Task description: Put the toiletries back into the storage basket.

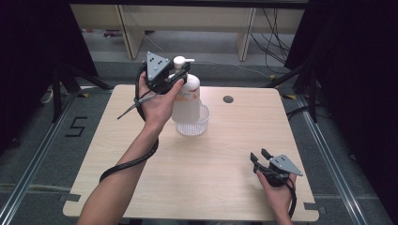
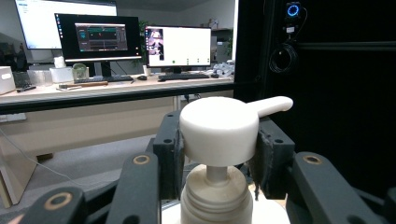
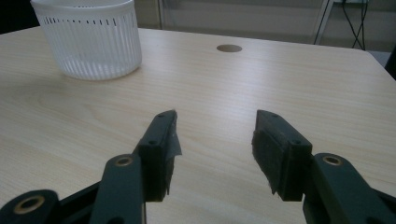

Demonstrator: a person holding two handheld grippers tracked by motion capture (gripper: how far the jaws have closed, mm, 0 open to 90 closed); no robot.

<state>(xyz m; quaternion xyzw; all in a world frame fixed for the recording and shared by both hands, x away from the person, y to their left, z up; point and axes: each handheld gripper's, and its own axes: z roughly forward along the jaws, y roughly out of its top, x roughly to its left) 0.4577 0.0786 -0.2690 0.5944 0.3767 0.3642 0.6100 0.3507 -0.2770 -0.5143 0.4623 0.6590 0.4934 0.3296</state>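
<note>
A white pump bottle hangs upright over the back of the table, held by its pump head. My left gripper is shut on that head, one pad pressed against each side, the spout pointing right. Below the head I see the bottle's neck. A white ribbed basket stands on the table just under and behind the bottle's base; in the right gripper view the basket looks empty. My right gripper rests low at the front right, and its jaws are open with nothing between them.
The light wooden table has a round cable hole at the back right. The left gripper's cable loops across the table's left half. Desk legs and cables stand on the floor beyond the far edge.
</note>
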